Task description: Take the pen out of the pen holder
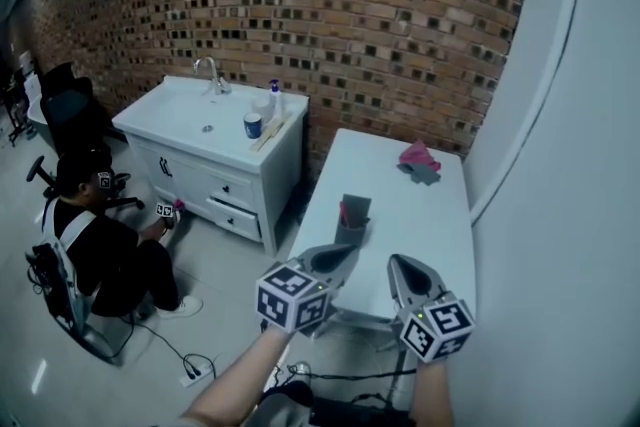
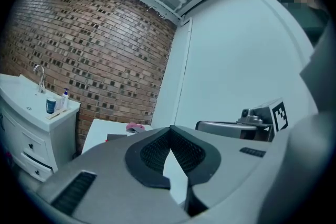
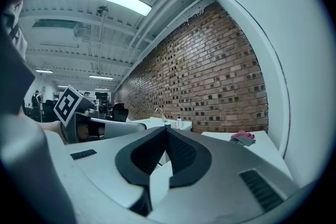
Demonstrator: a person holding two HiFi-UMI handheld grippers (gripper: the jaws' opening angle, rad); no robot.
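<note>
Pen holder: I see the dark pen holder (image 1: 352, 223) standing upright on the white worktop (image 1: 425, 215), close to its left edge and in the half nearer me.

Pen: a reddish pen (image 1: 344, 212) pokes up inside the holder, on its left side. It is small in the head view and I cannot tell whether there is more than one.

Other things: a pink cloth (image 1: 418, 155) lies near the far right corner of the worktop. A sink cabinet (image 1: 215, 140) and a seated person (image 1: 100, 245) are off to the left, away from the job.

Left tongs: the left tongs (image 1: 340, 258) are closed tip to tip with nothing between them. They hang at the near edge, just short of the holder and touching nothing.

Right tongs: the right tongs (image 1: 403, 267) are closed too, with the pads meeting at the front. They are empty and sit over the near edge, right of the holder.

Stage: I judge this the approach; the pen is not yet gripped.

Risk, shut tongs: if I go in without opening them, the tips could butt the pen or the rim and tip the holder.

Risk, edge: the holder stands near the left edge, so a sideways nudge could send it off.

Risk, lift: I expect a light holder to rise with the pen unless my other tongs steady it.
</note>
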